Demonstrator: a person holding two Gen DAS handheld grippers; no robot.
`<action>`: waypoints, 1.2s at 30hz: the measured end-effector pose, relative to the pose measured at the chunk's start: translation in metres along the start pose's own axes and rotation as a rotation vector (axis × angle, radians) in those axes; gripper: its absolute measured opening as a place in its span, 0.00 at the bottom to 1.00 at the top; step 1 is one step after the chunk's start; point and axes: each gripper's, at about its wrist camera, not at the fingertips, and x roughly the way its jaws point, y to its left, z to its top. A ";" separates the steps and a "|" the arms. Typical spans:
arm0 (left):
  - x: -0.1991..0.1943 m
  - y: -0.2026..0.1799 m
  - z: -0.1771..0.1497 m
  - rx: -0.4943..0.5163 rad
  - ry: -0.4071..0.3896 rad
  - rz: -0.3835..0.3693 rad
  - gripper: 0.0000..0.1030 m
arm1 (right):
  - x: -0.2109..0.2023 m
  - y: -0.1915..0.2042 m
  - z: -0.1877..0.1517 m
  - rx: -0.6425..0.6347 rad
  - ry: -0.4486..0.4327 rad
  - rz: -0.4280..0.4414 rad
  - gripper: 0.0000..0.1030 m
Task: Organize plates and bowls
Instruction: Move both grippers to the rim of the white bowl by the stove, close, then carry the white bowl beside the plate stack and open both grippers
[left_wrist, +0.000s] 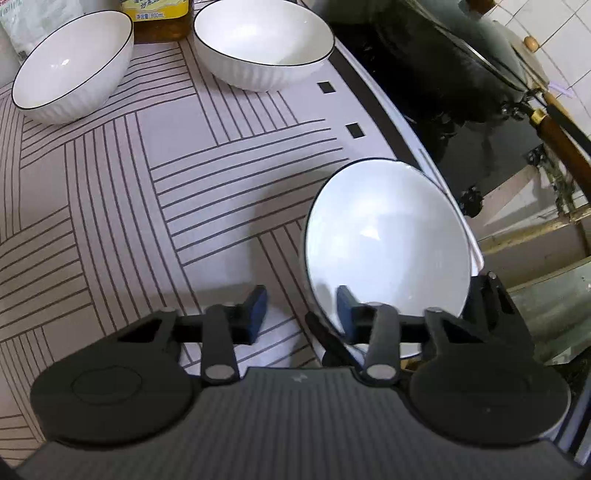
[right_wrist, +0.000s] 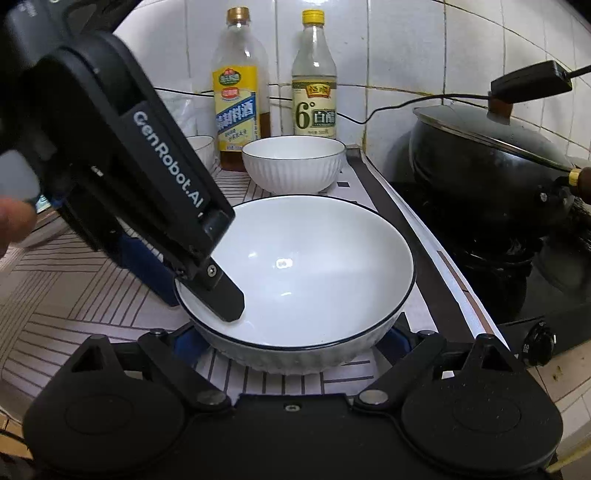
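A large white bowl (right_wrist: 295, 280) with a thin dark rim sits on a striped mat (left_wrist: 155, 177) on the tabletop, close to the mat's edge beside a black stove (right_wrist: 517, 288). The left tool (left_wrist: 301, 308) comes down over the bowl's near-left rim, one finger inside and one outside; in the left wrist view a gap shows between finger and rim, so it looks not yet pinched. The right tool (right_wrist: 295, 339) sits low at the bowl's near side, its jaws spread wide around the outside wall; contact cannot be told. Behind the large bowl stand two more white bowls, one near (left_wrist: 264, 44) and one farther left (left_wrist: 72, 66), each apart, so stacking seems barely begun. Left of the large bowl the mat is open; right of it, a lidded wok (right_wrist: 491, 166) and the stove leave little room. Two bottles (right_wrist: 236, 81) stand behind the bowls.
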 end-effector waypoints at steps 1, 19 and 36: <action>-0.001 -0.001 0.000 0.002 -0.002 -0.003 0.26 | -0.001 0.001 -0.001 -0.011 0.002 0.002 0.91; -0.047 0.025 -0.021 0.027 -0.047 0.108 0.13 | -0.010 0.044 0.014 -0.104 0.000 0.105 0.91; -0.088 0.111 -0.043 -0.174 -0.040 0.293 0.19 | 0.027 0.130 0.041 -0.283 -0.022 0.372 0.91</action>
